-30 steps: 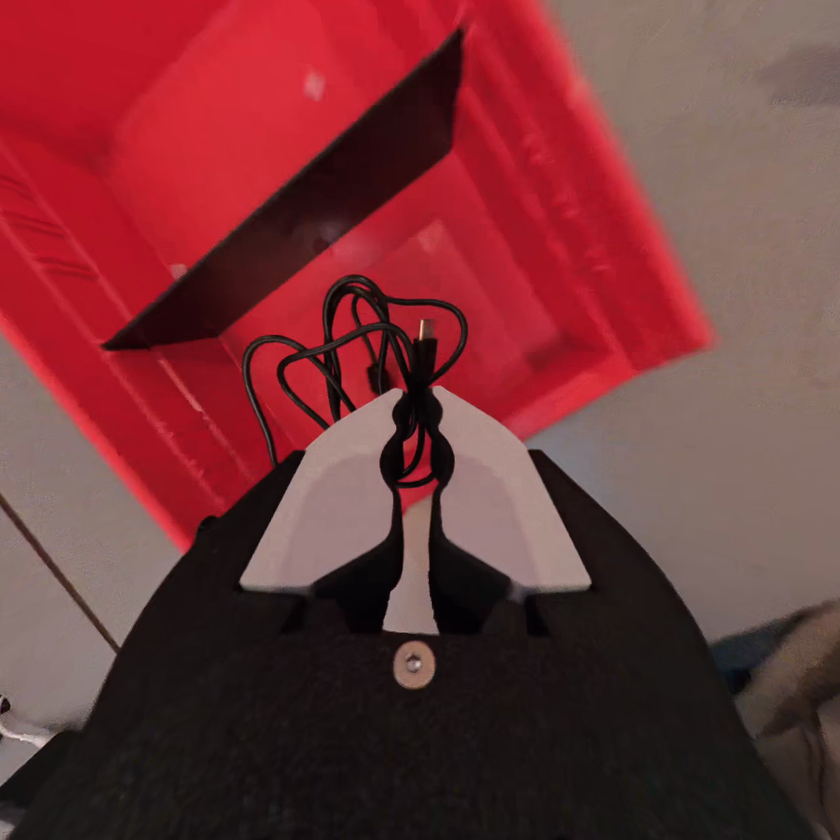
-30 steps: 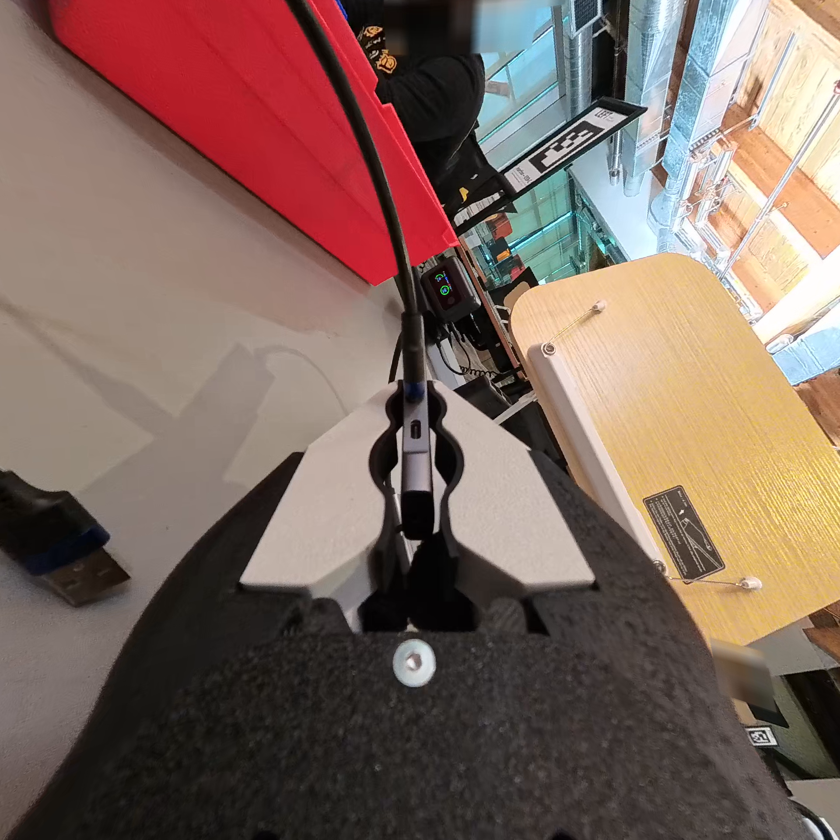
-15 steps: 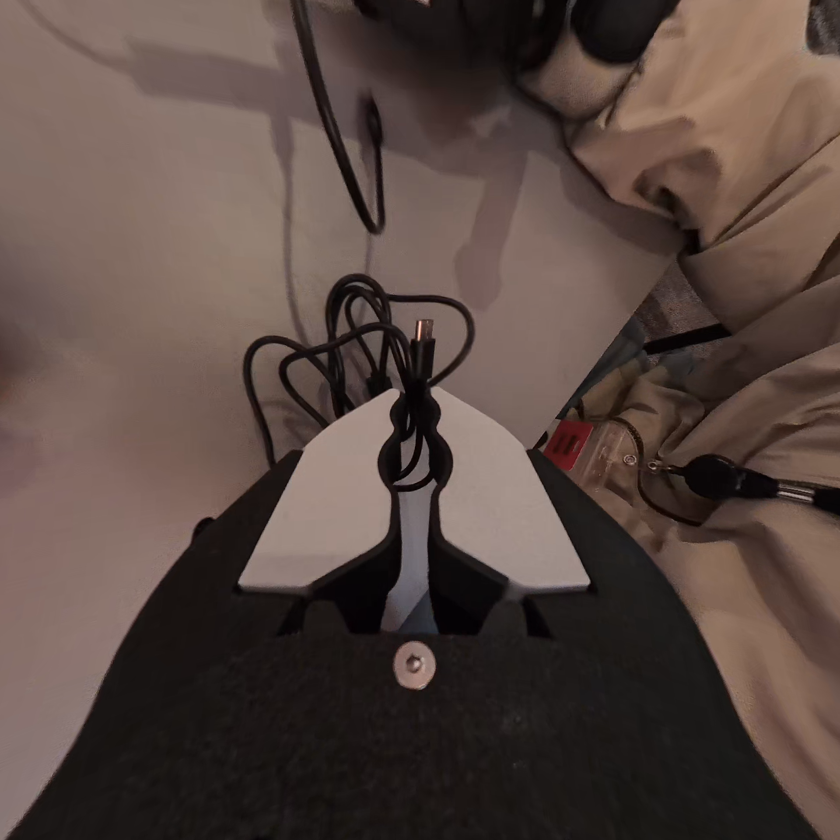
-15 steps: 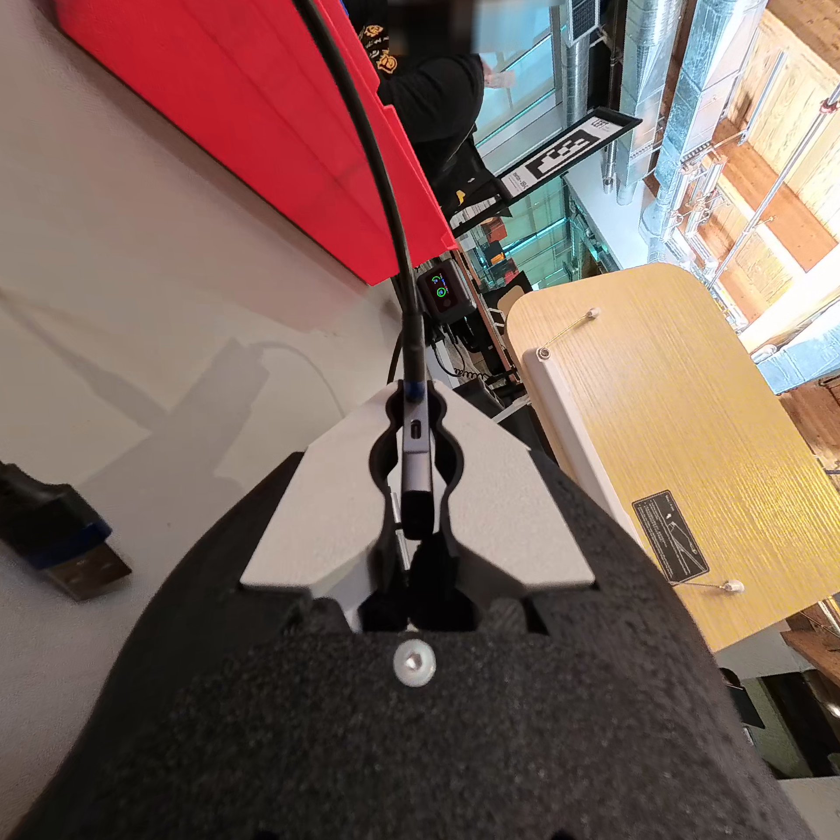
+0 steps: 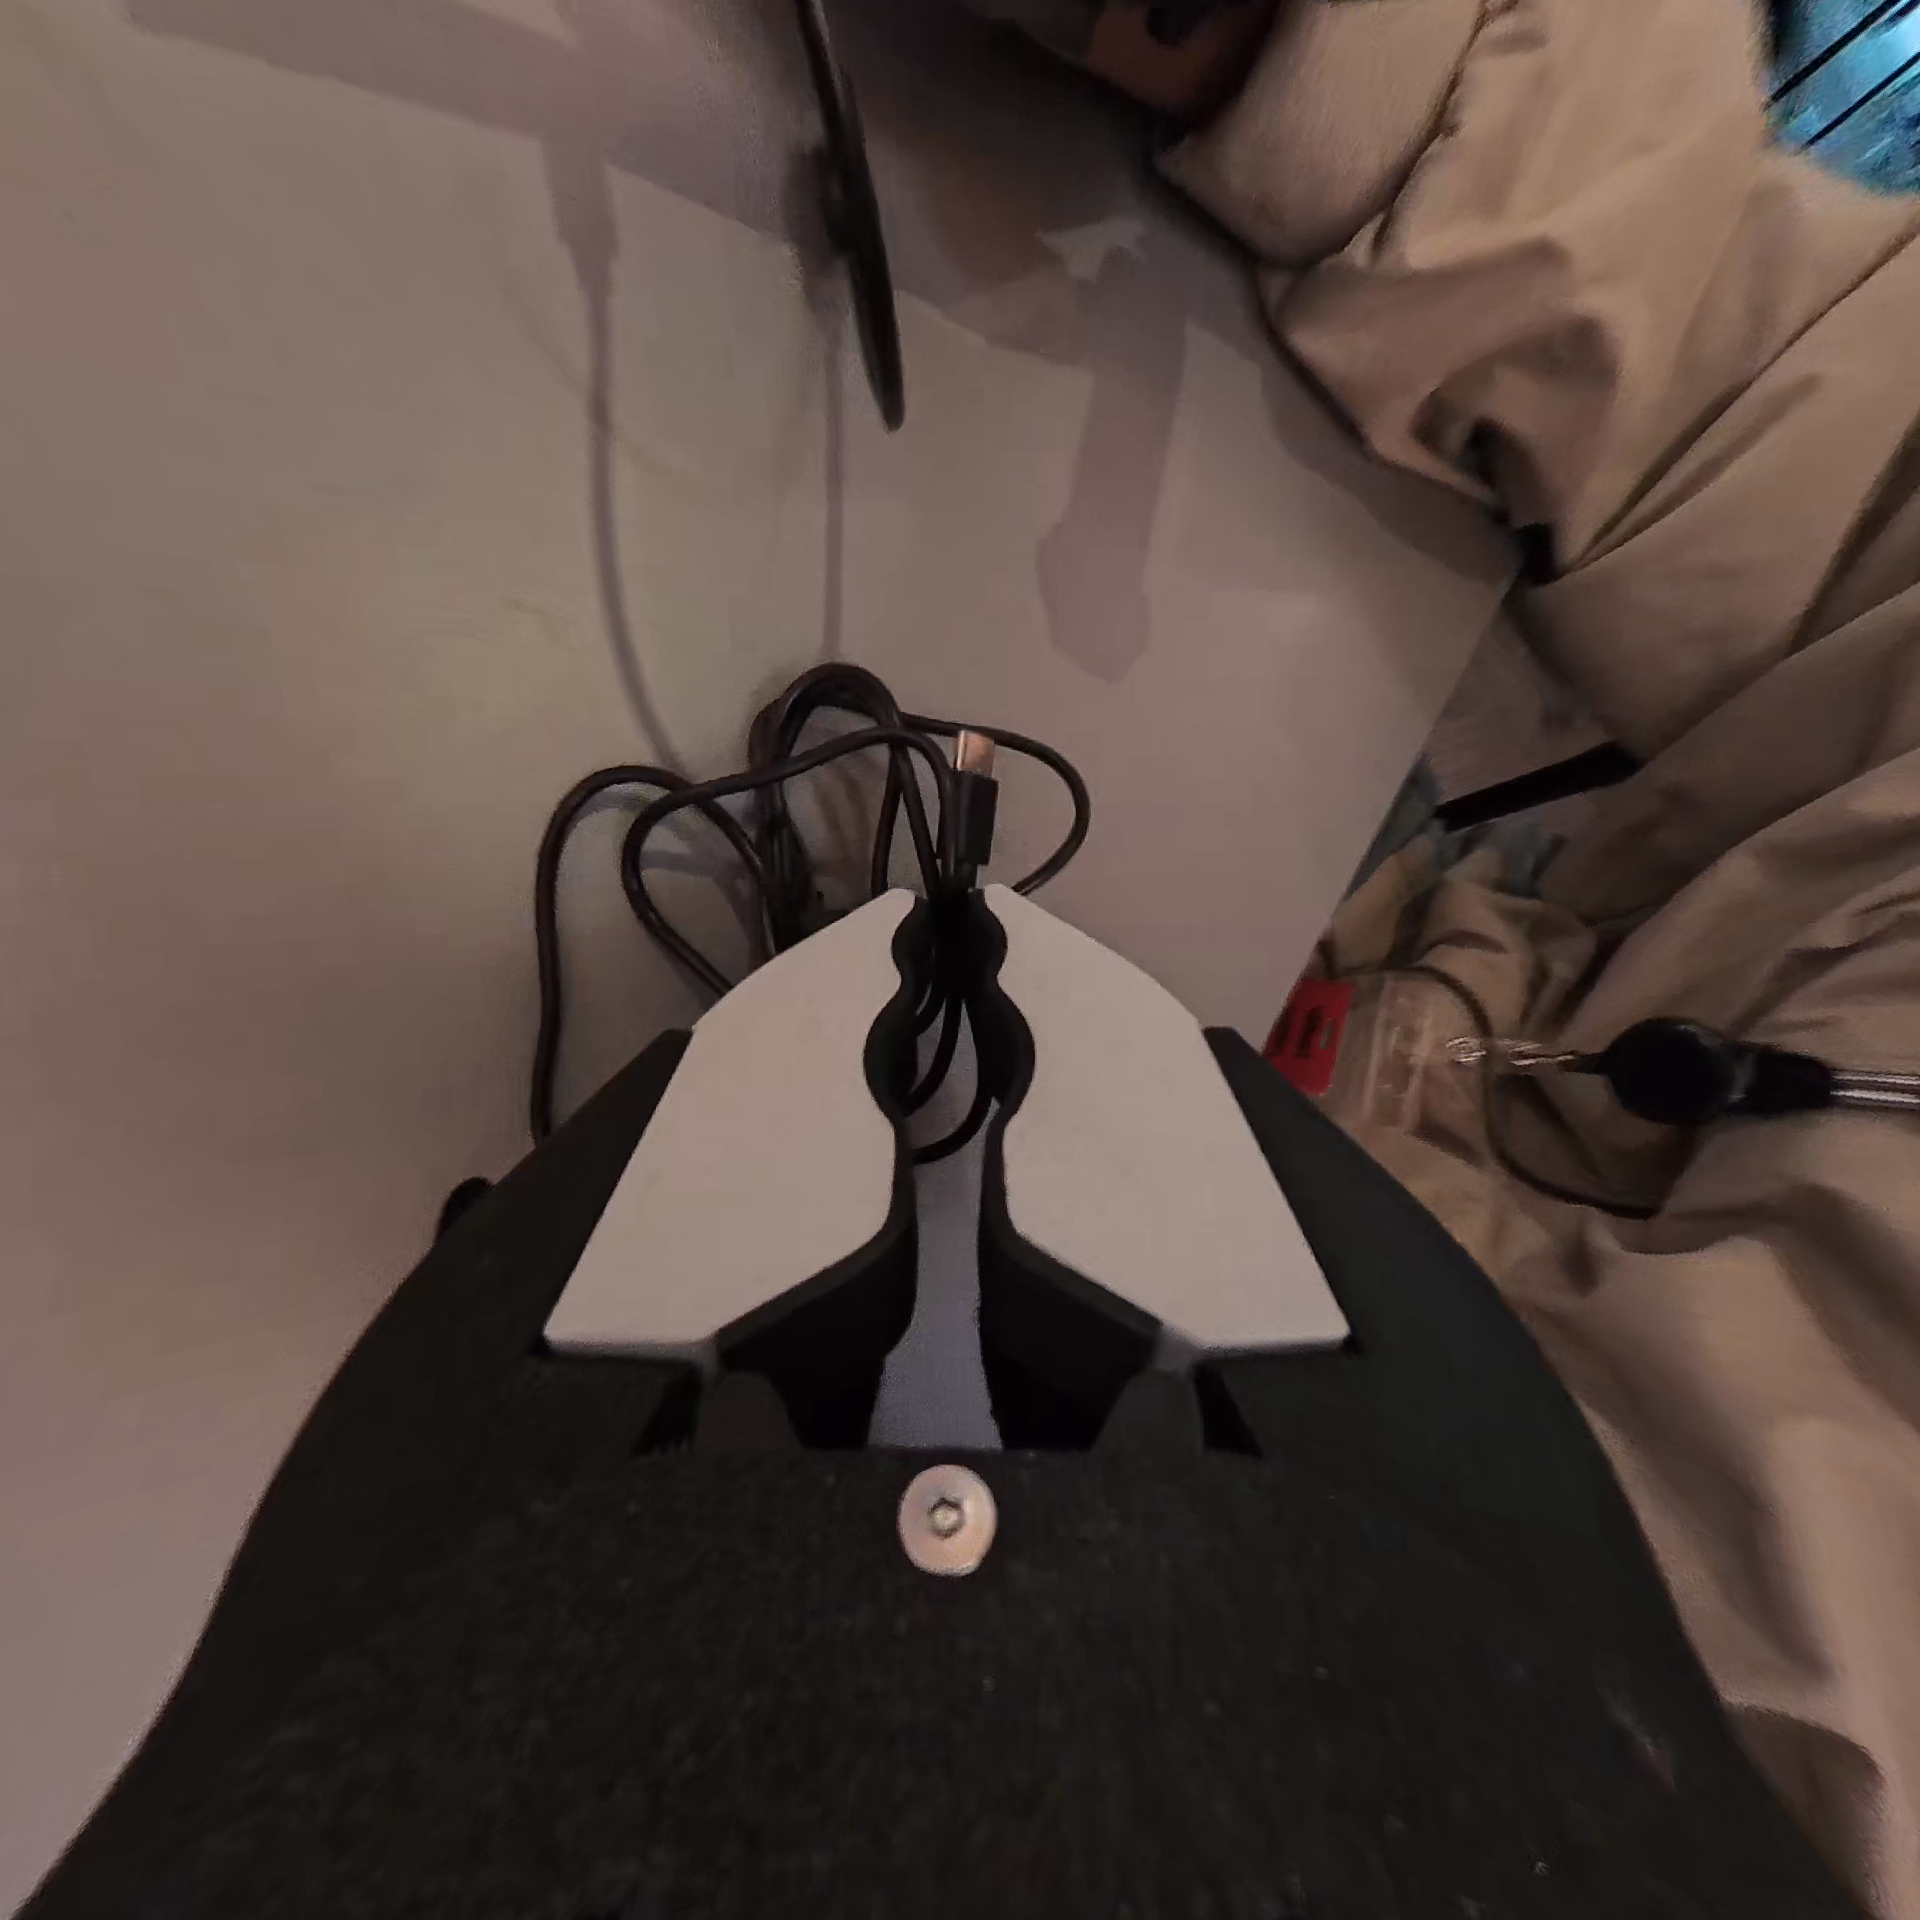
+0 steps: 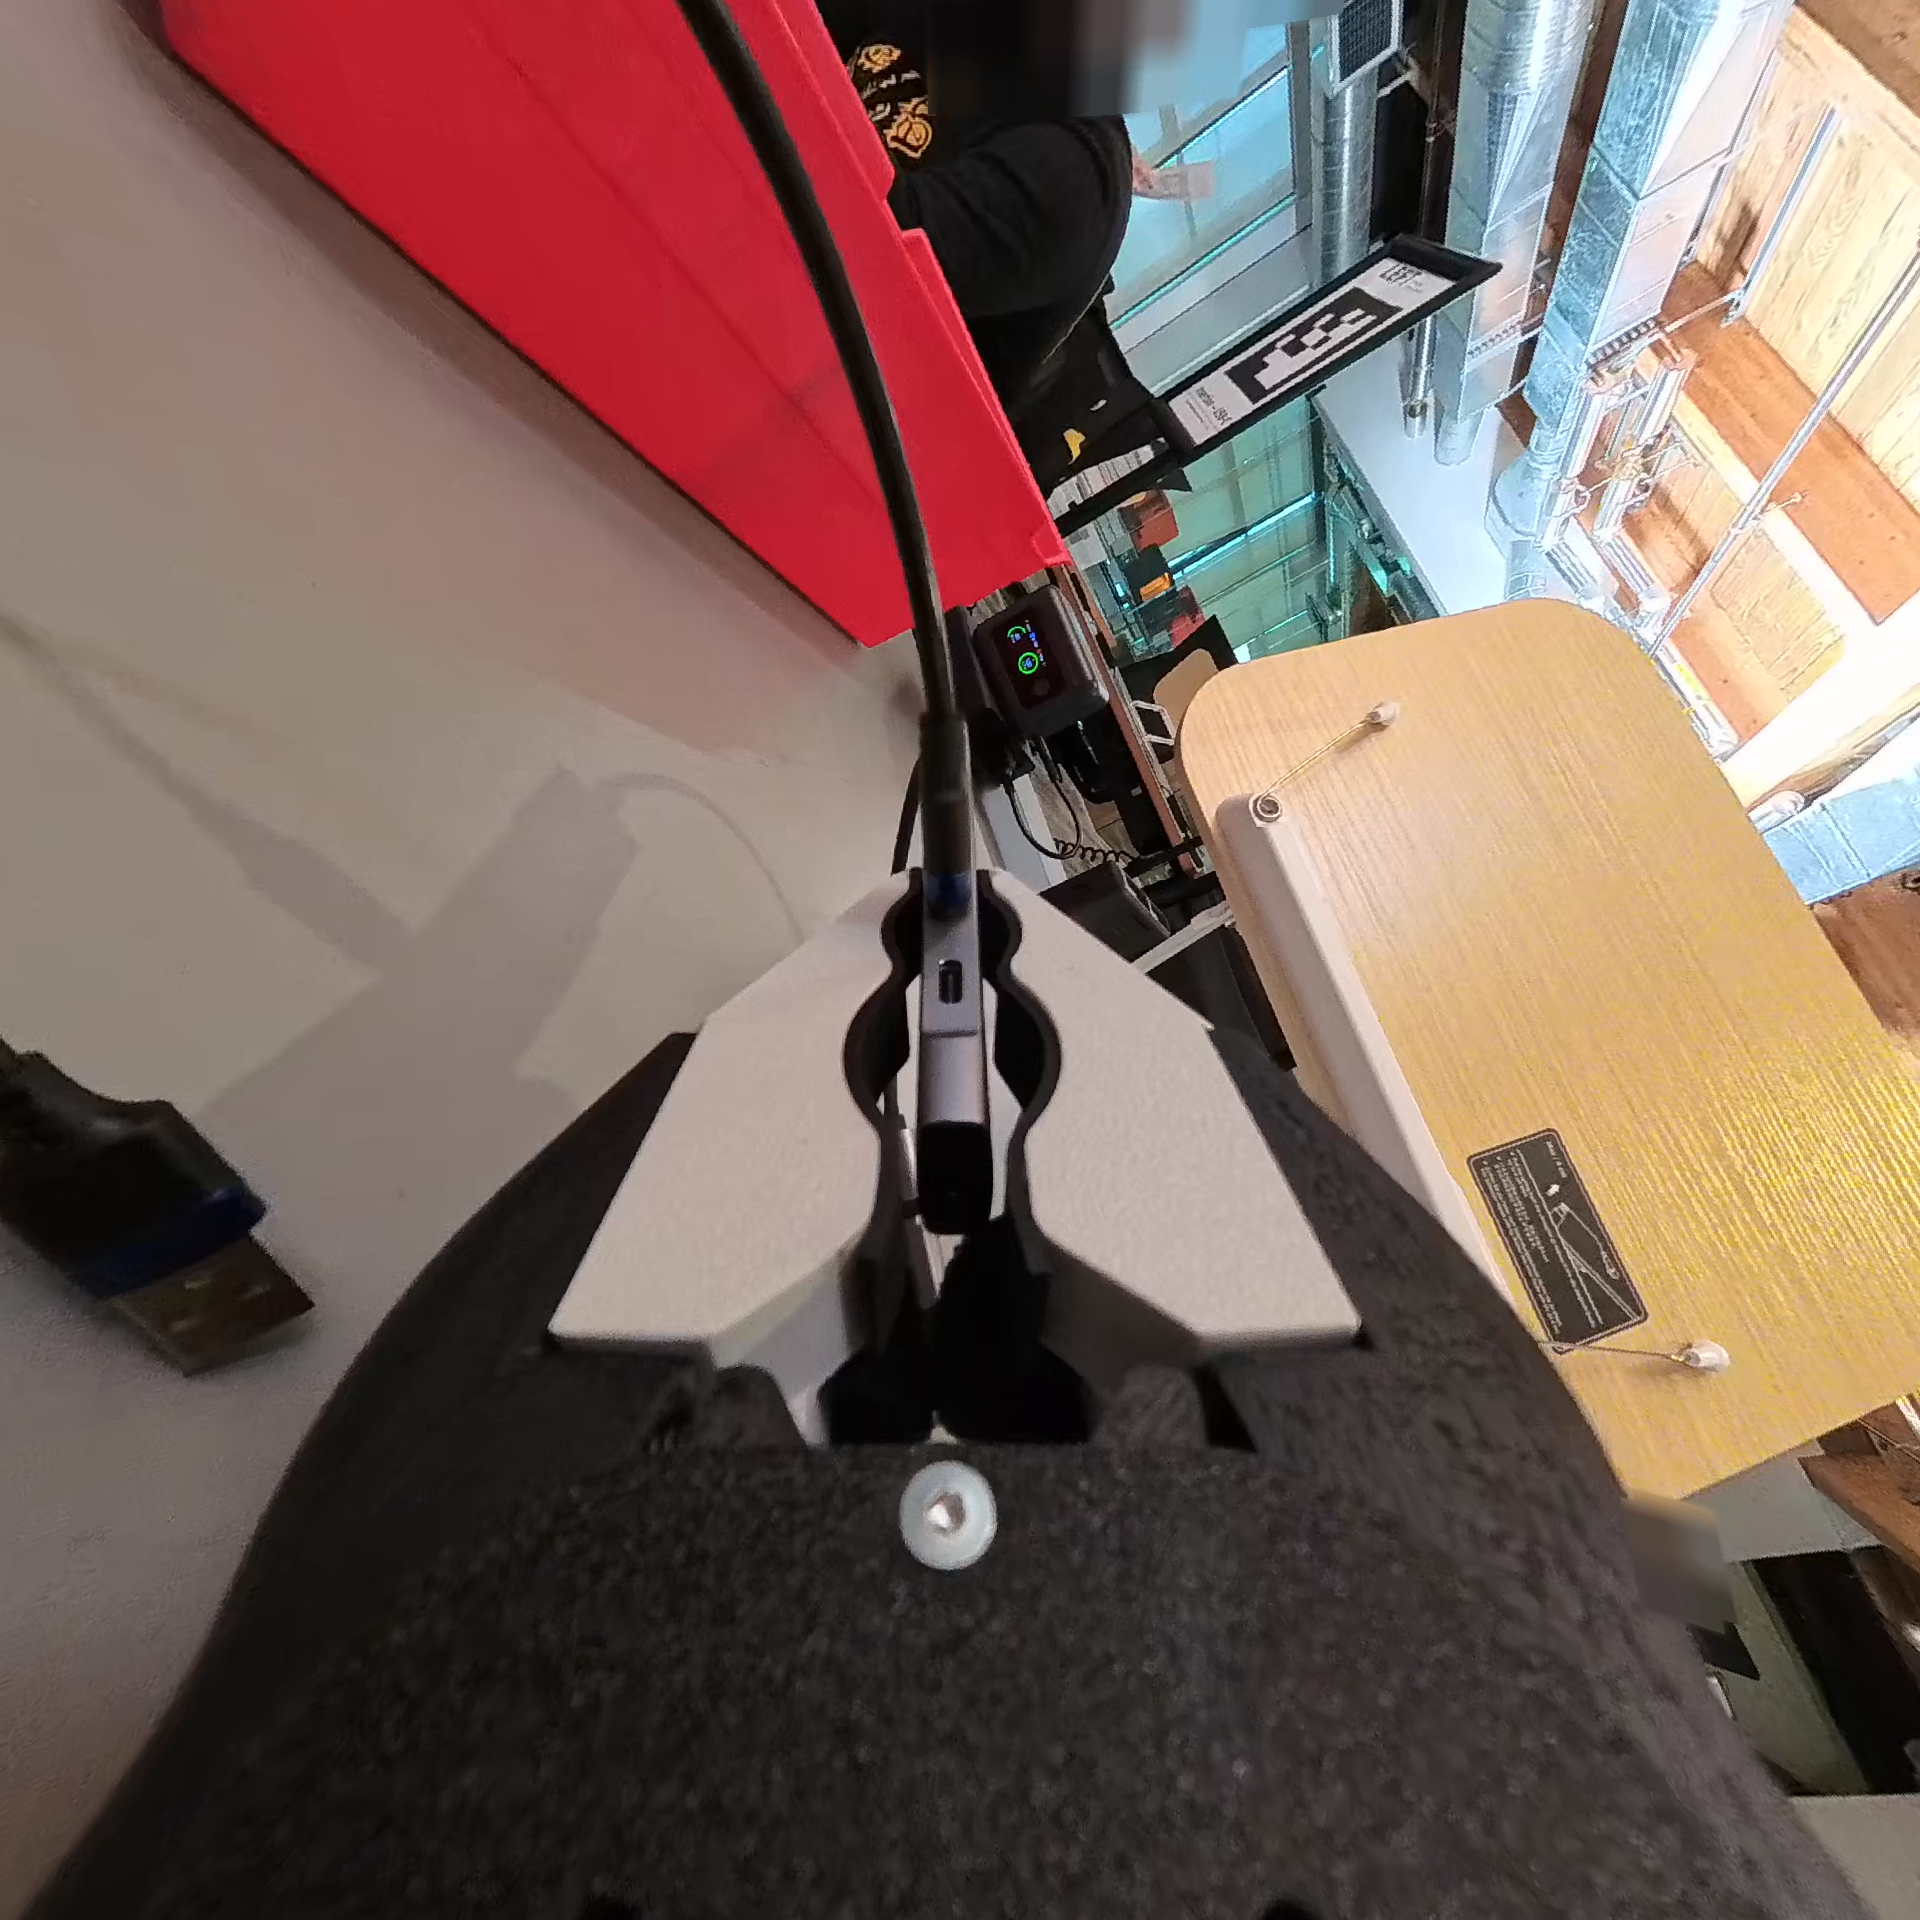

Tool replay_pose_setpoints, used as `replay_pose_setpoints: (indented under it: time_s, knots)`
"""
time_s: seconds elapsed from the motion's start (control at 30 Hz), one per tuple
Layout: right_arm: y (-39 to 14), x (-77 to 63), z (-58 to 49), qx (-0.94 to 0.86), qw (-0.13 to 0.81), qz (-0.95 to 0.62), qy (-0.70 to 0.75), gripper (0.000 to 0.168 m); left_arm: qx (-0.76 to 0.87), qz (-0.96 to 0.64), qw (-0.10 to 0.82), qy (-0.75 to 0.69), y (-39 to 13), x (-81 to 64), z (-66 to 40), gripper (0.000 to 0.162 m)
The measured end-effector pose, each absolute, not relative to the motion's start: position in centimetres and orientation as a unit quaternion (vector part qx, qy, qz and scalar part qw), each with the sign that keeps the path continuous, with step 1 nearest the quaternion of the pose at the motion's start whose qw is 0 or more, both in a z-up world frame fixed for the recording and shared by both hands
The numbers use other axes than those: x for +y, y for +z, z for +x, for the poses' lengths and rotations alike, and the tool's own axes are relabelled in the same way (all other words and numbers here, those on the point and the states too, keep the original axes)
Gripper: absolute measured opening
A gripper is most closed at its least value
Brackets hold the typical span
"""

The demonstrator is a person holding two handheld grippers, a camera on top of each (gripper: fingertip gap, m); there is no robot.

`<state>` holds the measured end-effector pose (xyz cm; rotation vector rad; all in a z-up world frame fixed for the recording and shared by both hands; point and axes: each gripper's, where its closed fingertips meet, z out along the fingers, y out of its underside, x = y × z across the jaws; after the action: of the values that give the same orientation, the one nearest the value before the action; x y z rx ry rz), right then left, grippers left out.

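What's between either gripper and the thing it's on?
Nothing visible. The left gripper is shut directly on the bundled black cable, one end poking past the tips. The right gripper is shut directly on the grey adapter.

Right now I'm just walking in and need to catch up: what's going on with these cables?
A person works two grippers over a white table. The left hand-held gripper is shut on a bundled thin black cable, its small plug sticking up past the fingertips. The right hand-held gripper is shut on a grey adapter whose thick black cable arcs up past a red bin. A loose USB plug lies on the table at the left of the right wrist view.
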<state>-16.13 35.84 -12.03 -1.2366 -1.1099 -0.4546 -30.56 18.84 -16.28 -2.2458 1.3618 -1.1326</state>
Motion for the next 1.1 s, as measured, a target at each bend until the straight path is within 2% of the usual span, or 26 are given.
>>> replay_pose_setpoints:
  time_s: [0.13, 0.2, 0.4, 0.5, 0.6, 0.77, 0.9, 1.1]
  knots:
    - [-12.1, 35.9, -16.1, -0.49, 0.651, -0.545, -0.199, 0.007, 0.408, -0.754, 0.137, -0.496, -14.1, 19.3, -30.1, 0.006]
    - [-12.1, 35.9, -16.1, -0.49, 0.65, -0.545, -0.2, 0.007, 0.397, -0.754, 0.142, -0.504, -13.9, 19.9, -30.4, 0.007]
    - [-12.2, 35.8, -16.1, -0.49, 0.65, -0.545, -0.199, 0.007, 0.44, -0.783, 0.207, -0.388, -15.6, 22.1, -32.2, 0.012]
    - [-12.1, 35.8, -16.1, -0.49, 0.65, -0.545, -0.199, 0.007, 0.503, -0.747, 0.251, -0.355, -14.6, 20.7, -31.5, 0.018]
    - [-12.1, 35.8, -16.1, -0.49, 0.65, -0.545, -0.199, 0.007, 0.594, -0.683, 0.293, -0.307, -14.1, 17.3, -29.9, 0.018]
    - [-12.2, 35.8, -16.2, -0.491, 0.65, -0.545, -0.199, 0.007, 0.64, -0.678, 0.261, -0.25, -17.0, 15.1, -29.0, 0.016]
    - [-12.2, 35.8, -16.2, -0.491, 0.649, -0.545, -0.2, 0.007, 0.648, -0.671, 0.281, -0.225, -17.1, 15.4, -28.9, 0.012]
    - [-12.3, 35.9, -16.3, -0.492, 0.648, -0.546, -0.199, 0.007, 0.655, -0.67, 0.272, -0.22, -18.0, 15.2, -28.9, 0.015]
